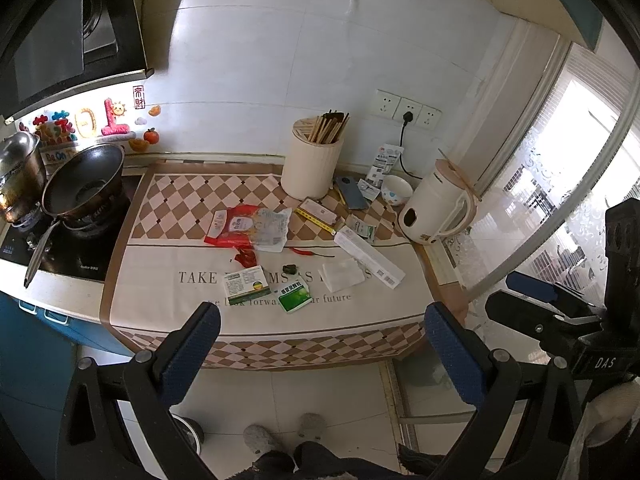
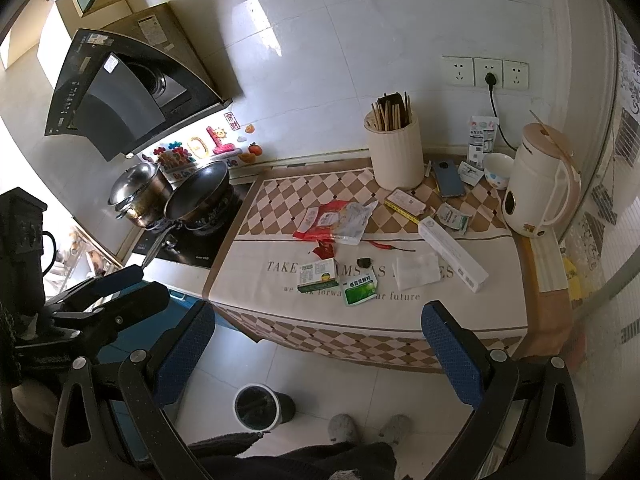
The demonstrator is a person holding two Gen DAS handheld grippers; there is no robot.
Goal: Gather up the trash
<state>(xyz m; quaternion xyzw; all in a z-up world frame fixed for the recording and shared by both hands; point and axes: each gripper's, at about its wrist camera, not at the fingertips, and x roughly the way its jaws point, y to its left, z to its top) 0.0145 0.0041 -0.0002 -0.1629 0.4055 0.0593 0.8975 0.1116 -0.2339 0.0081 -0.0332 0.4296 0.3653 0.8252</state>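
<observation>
In the left wrist view, the left gripper [image 1: 320, 344] hangs wide open and empty before the counter mat [image 1: 160, 276]. Litter lies uncollected: red wrapper [image 1: 248, 227], green box [image 1: 246, 285], green sachet [image 1: 295, 298], tissue [image 1: 343, 274]. The task appears barely begun.

In the right wrist view, the right gripper [image 2: 318, 344] is likewise spread and empty. The floor bin [image 2: 256, 407] looks dark inside, contents unclear; the holder [image 2: 396, 156] contains chopsticks.

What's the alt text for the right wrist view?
Open right gripper held back from a kitchen counter's checkered cloth strewn with trash: green medicine box, green sachet, tissue, red wrapper. Trash bin on the floor below.
</observation>
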